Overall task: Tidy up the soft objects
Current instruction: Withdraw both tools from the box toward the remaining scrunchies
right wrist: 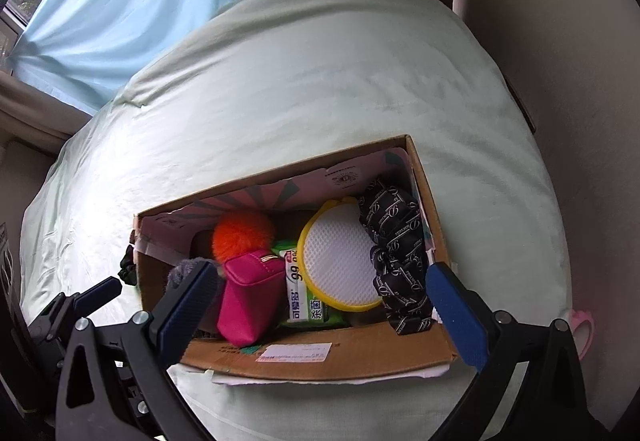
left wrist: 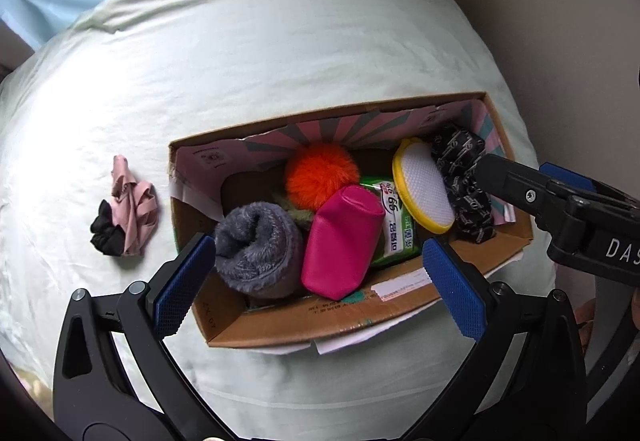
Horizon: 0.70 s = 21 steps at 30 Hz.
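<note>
Now both the left gripper [left wrist: 320, 277] and right gripper [right wrist: 320, 305] gape empty over the box [left wrist: 304, 317], while the pink cloth [left wrist: 134, 211] and black scrunchie [left wrist: 106, 229] left on the bed [left wrist: 280, 53] look light and limp, best pinched mid-bunch.

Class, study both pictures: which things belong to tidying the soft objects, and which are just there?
Part of the job:
cardboard box
orange pompom
grey fuzzy sock
pink pouch
round sponge
black patterned scrunchie
pink cloth and black scrunchie, outside the box

Just there:
bed sheet
blue curtain
wet wipes pack
</note>
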### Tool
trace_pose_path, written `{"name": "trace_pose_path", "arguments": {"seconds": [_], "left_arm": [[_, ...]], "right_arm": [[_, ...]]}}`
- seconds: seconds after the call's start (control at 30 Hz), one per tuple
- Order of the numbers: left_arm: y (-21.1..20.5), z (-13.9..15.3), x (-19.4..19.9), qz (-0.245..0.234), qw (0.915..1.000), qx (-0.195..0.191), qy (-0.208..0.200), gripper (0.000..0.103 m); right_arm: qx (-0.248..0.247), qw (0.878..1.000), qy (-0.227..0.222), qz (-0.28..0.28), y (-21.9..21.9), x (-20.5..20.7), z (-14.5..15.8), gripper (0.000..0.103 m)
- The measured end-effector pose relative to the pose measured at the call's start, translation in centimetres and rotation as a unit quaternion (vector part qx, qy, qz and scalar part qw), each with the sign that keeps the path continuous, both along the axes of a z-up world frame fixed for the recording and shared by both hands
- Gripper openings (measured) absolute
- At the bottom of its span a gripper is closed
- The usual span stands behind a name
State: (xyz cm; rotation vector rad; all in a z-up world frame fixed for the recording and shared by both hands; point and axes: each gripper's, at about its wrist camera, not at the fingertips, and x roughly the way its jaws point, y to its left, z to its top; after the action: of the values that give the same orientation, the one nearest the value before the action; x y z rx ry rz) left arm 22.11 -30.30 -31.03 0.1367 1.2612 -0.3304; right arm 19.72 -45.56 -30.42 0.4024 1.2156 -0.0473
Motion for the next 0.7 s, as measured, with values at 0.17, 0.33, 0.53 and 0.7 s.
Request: {"name": "trace_pose_path", "arguments": {"seconds": [0.17,0.33,0.53,0.7], "left_arm": [[1.6,2.9,-1.4,0.013,0.9997,0.003,-0.021,0.103],[4.3,6.7,-3.4,0.03,0.9983,0.001,-0.051,0.103],[8.6,11.1,-6.0,0.047,0.9953,-0.01,-0.083,0.103],[13.1,14.3,-8.3,0.07,0.9905,-0.019,-0.116,0.103]], "right_arm": [[-0.027,0.999,-0.022,0.012,1.1,-1.5,3.1,0.103],[-0.034,0.998,-0.053,0.024,2.6,-3.3,6.7,0.103],[-0.048,0.994,-0.091,0.045,5.4,-5.7,11.2,0.103],[-0.067,0.988,-0.126,0.065,8.7,-7.7,14.8,0.103]]}}
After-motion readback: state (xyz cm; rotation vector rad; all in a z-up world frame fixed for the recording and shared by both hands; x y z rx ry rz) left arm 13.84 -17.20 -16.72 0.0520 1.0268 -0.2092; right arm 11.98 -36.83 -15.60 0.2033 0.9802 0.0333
